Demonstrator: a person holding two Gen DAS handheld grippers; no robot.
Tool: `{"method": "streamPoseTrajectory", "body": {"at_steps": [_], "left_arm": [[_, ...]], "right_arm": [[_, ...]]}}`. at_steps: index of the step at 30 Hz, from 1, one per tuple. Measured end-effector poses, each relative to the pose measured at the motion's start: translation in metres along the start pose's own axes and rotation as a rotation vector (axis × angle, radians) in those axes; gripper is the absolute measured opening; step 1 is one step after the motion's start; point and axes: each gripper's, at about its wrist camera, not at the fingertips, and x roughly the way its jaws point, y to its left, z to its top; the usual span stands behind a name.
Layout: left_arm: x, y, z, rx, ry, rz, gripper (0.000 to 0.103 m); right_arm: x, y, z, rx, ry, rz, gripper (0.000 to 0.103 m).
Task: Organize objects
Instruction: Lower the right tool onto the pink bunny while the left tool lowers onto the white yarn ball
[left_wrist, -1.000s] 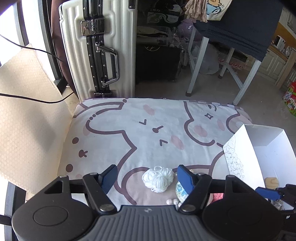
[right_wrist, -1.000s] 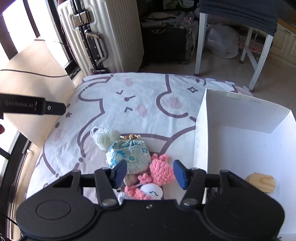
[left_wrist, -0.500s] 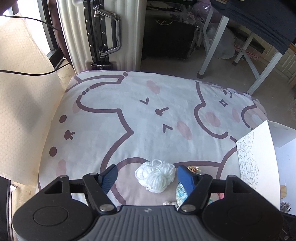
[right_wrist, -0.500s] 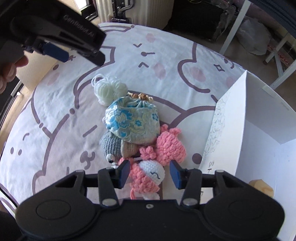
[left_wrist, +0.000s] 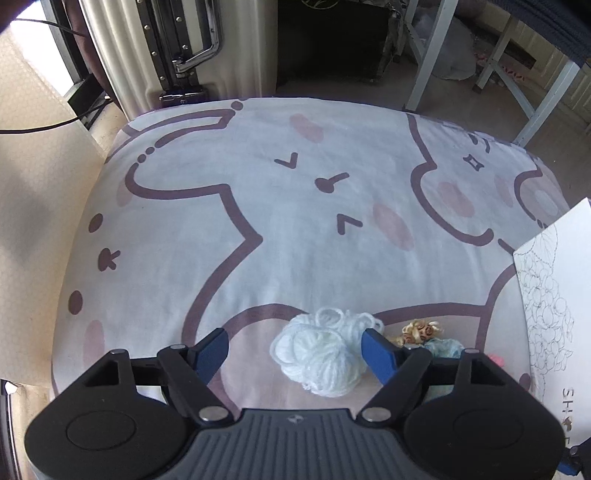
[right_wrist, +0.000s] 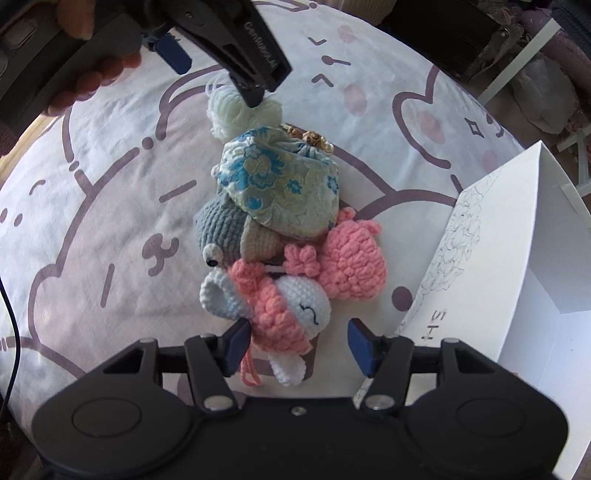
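Note:
A white yarn ball (left_wrist: 321, 358) lies on the cartoon-print cushion (left_wrist: 258, 229), between the wide-open fingers of my left gripper (left_wrist: 295, 349). The yarn also shows in the right wrist view (right_wrist: 236, 110), with the left gripper (right_wrist: 221, 51) over it. My right gripper (right_wrist: 297, 343) is open around a pink and white crochet doll (right_wrist: 288, 310). Behind the doll lie a pink crochet piece (right_wrist: 351, 258), a grey crochet toy (right_wrist: 218, 229) and a blue floral pouch (right_wrist: 280, 188). A white box (right_wrist: 517, 266) stands at the right.
A white suitcase (left_wrist: 177, 48) stands behind the cushion. Table legs (left_wrist: 532, 85) stand on the floor at the far right. A beige surface (left_wrist: 33, 177) with a black cable lies left of the cushion. The box wall (left_wrist: 554, 295) rises at the right edge.
Both grippers have moved down and forward over the cushion. The left now straddles the yarn ball. The right has closed in on the pink and white doll.

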Motion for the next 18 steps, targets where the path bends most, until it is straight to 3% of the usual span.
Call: {"method": "streamPoseTrajectory", "body": {"at_steps": [5, 12, 14, 15, 18], "left_arm": [[0.011, -0.004, 0.001, -0.031, 0.009, -0.004, 0.080], [0.022, 0.001, 0.000, -0.084, 0.041, -0.015, 0.081], [0.022, 0.001, 0.000, -0.099, 0.038, -0.016, 0.074], [0.022, 0.002, 0.000, -0.106, 0.037, -0.030, 0.065], [0.020, -0.001, 0.002, -0.103, 0.050, -0.050, 0.056]], "right_arm": [[0.005, 0.009, 0.003, -0.043, -0.021, -0.017, 0.066], [0.020, 0.023, 0.000, -0.131, 0.016, -0.067, 0.064], [0.021, 0.018, 0.000, -0.110, 0.025, -0.059, 0.054], [0.020, 0.015, 0.001, -0.094, 0.027, -0.043, 0.053], [0.014, 0.010, 0.001, -0.055, 0.017, -0.027, 0.051]]}}
